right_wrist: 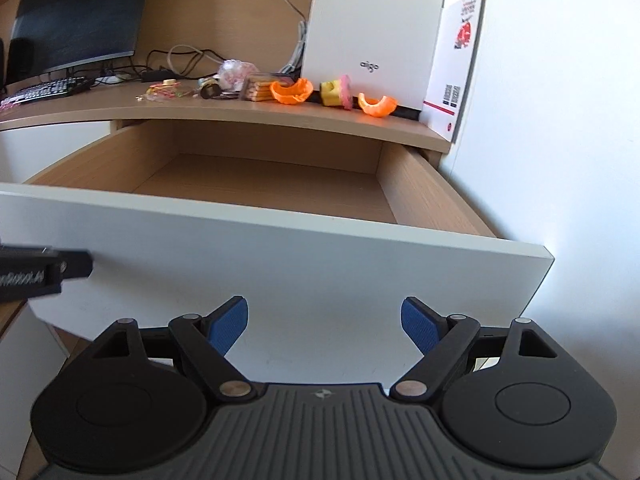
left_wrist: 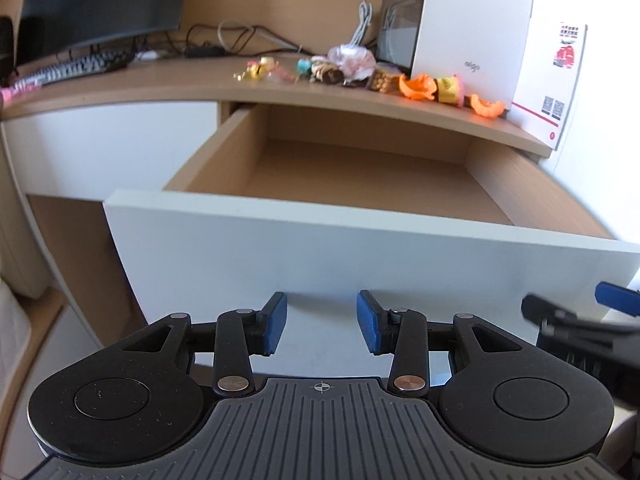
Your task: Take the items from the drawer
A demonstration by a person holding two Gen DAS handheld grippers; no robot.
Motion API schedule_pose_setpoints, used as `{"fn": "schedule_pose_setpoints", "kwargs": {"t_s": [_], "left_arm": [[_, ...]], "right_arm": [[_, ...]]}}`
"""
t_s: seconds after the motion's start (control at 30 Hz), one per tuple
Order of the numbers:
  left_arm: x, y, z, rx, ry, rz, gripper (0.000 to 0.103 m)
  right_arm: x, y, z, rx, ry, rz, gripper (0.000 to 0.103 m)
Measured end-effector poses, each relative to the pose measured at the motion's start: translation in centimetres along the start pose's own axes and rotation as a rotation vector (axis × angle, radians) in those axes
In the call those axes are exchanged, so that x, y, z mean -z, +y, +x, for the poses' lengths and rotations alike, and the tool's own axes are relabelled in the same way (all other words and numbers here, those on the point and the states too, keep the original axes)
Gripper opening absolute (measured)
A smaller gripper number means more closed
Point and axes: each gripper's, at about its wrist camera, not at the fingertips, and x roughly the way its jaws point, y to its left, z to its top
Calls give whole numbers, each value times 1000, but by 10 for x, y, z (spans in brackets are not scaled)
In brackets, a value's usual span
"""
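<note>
The wooden drawer [left_wrist: 360, 176] [right_wrist: 260, 184] is pulled out under the desk top, and its visible floor is bare. Its white front panel [left_wrist: 360, 248] [right_wrist: 280, 264] faces me. Small items line the desk top behind it: two orange pieces [right_wrist: 291, 91] [right_wrist: 377, 105], a yellow and pink block [right_wrist: 338, 92] [left_wrist: 449, 89], a biscuit pack [right_wrist: 258, 88] and a pink wrapped bundle [left_wrist: 352, 60]. My left gripper [left_wrist: 322, 326] is open in front of the panel, holding nothing. My right gripper [right_wrist: 325, 326] is open too, wider, also in front of the panel. The right gripper's arm [left_wrist: 580, 320] shows at the left wrist view's edge.
A white box [right_wrist: 376, 28] and a white booklet [right_wrist: 456, 64] stand at the desk's back right, against a white wall [right_wrist: 540, 160]. A monitor [left_wrist: 104, 0], a keyboard [left_wrist: 76, 68] and tangled cables [left_wrist: 240, 36] sit at the left. Another white drawer front [left_wrist: 100, 144] lies left of the open drawer.
</note>
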Motion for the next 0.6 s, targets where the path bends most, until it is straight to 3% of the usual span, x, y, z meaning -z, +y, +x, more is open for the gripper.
{"fn": "schedule_pose_setpoints", "kwargs": {"t_s": [0.33, 0.6], "left_arm": [[-35, 8, 40, 22, 41, -7, 44], [-65, 11, 86, 36, -7, 51, 44]], "right_arm": [[-24, -5, 44, -7, 30, 69, 87], [-51, 3, 99, -9, 33, 83, 89]]}}
